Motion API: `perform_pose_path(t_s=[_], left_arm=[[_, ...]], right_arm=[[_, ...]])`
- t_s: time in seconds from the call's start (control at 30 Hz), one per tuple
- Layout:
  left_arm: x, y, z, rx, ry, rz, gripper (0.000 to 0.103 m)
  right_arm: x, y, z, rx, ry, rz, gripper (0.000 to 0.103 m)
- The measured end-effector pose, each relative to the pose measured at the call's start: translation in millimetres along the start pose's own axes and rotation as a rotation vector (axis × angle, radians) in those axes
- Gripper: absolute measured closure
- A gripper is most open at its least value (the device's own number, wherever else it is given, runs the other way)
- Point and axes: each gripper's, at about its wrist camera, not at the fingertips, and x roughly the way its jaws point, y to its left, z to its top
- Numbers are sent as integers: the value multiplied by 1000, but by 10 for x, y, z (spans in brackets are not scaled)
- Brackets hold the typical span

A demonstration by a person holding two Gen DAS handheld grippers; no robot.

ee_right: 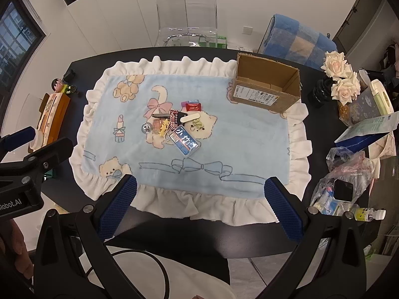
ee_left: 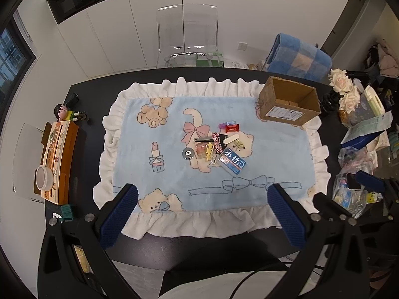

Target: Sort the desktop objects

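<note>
Left gripper [ee_left: 202, 214] and right gripper [ee_right: 199, 206]: both spread wide, holding nothing, at lower frame over the mat's [ee_left: 274, 154] near edge. Pile of small objects [ee_left: 219, 149]: centre of mat. Cardboard box [ee_left: 289, 102]: open, upper right, on the mat's corner.

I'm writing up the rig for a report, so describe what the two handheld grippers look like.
Both the left gripper and right gripper have black plastic frames with silver screw heads and two fingers faced in blue, fine-ribbed pads. White lettering ending "Robot.AI" marks the left one's body. A black cable loops below.
</note>
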Motion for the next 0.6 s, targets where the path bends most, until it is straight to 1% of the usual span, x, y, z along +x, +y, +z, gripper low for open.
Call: perform_pose_path(t_s=[0.23, 0.37, 0.47, 0.6], left_arm=[[35, 48, 27, -29, 0, -26, 0], [49, 85, 17, -29, 4, -37, 0], [71, 40, -9, -31, 9, -12, 0], [80, 57, -6, -41, 15, -18, 0]], right_arm=[[7, -20, 44, -8, -12, 12, 0], [4, 10, 12, -11, -9, 8, 0], [28, 23, 14, -11, -6, 7, 0], [20, 35, 0, -12, -5, 4, 0]])
